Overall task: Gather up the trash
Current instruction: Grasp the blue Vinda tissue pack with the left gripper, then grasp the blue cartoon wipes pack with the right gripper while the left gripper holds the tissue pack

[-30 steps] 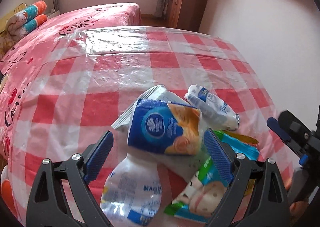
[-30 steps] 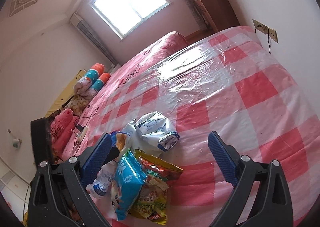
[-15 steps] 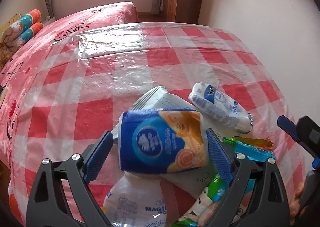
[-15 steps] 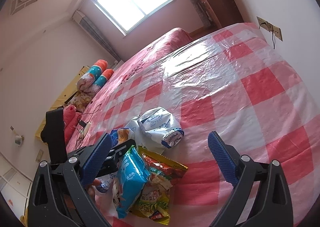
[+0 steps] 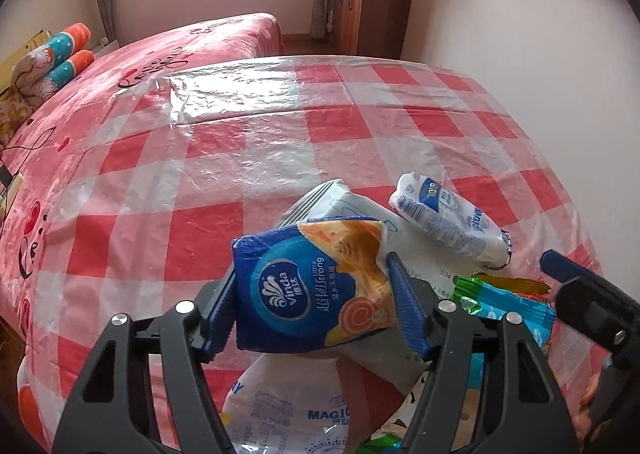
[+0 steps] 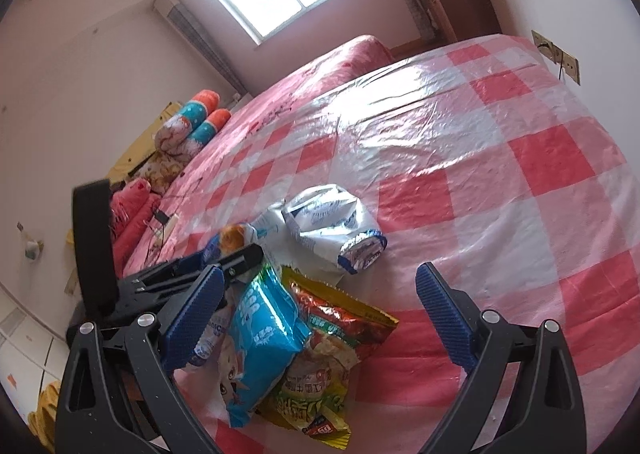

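A blue tissue pack (image 5: 308, 286) with an orange corner sits between the pads of my left gripper (image 5: 312, 274). The jaws are closing and both pads press its sides. It lies on a pile of wrappers on the red-and-white checked plastic sheet (image 5: 240, 126): a crumpled white bag (image 5: 448, 218), a white printed bag (image 5: 288, 402), a light blue snack wrapper (image 6: 264, 326) and a yellow-green snack wrapper (image 6: 332, 338). My right gripper (image 6: 320, 272) hangs open over the pile's right side with nothing between its fingers. The left gripper (image 6: 236, 254) shows beside it.
The checked sheet covers a bed with a pink cover (image 5: 160, 54) and bolster pillows (image 5: 52, 54) at the far left. A wooden cabinet (image 5: 372, 2) stands at the back. A wall socket (image 6: 560, 58) is on the right wall close to the sheet's edge.
The left gripper's jaws have come together from wide apart onto the blue tissue pack. The right gripper has stayed open in about the same place.
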Tool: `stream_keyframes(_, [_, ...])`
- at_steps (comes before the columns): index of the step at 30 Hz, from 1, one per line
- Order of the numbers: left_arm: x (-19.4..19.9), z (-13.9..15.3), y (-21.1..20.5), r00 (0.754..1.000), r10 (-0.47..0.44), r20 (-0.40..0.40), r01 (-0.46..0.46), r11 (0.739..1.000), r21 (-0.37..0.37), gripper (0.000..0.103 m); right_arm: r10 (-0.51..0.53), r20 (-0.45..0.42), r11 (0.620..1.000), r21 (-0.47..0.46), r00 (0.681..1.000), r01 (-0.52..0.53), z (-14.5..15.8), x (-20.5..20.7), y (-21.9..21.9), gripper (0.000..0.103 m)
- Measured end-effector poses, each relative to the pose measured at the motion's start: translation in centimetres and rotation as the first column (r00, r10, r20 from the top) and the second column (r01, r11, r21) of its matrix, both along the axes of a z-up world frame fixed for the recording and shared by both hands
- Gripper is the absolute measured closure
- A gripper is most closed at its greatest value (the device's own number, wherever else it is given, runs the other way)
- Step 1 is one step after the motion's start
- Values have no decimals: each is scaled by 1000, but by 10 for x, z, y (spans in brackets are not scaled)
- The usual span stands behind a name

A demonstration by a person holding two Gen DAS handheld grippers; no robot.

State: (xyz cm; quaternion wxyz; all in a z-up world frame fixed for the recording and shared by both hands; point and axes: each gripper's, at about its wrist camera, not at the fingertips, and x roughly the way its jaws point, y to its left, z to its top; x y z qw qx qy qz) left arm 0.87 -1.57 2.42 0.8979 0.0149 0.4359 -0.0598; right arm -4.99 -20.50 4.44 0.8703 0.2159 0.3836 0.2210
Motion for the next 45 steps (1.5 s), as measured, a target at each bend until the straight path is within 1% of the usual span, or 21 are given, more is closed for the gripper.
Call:
stream_keyframes(2, [-2, 1, 3, 1000, 4, 2, -4, 1000, -8, 41, 20, -11, 1000, -18, 1000, -20, -2, 1, 6, 7])
stream_keyframes(11, [-11, 4, 21, 1000, 28, 7, -28, 999, -46, 43, 61, 24, 992, -109, 998, -58, 1, -5, 25, 7])
stream_keyframes(14, [-16, 6, 28, 999, 37, 14, -36, 998, -54, 43, 63, 31, 992, -114, 998, -59, 2, -7, 27, 7])
stream_keyframes(22, [-34, 10, 51, 998, 58, 17, -57, 996, -69, 43, 54, 43, 995, -91, 998, -50, 5, -12, 21, 7])
stream_keyframes(30, [-57, 9, 76, 998, 66, 8, -65, 994, -89, 43, 37, 121, 988, -154, 992, -18, 19, -31, 30, 7])
stream_keyframes(35, [-73, 7, 93, 998, 66, 3, -65, 993, -103, 43, 6, 152, 990, -137, 988, 15, 25, -43, 33, 7])
stream_keyframes(40, [-83, 4, 104, 998, 61, 1, -61, 992, -115, 43, 22, 144, 996, -85, 989, -10, 24, -58, 38, 7])
stream_keyframes(43, [-89, 3, 109, 999, 52, 8, -51, 992, -114, 43, 19, 143, 995, -95, 990, -5, 25, -68, 44, 7])
stream_keyframes(45, [-92, 2, 110, 999, 46, 11, -44, 993, -113, 43, 18, 128, 996, -86, 992, -7, 23, -72, 48, 7])
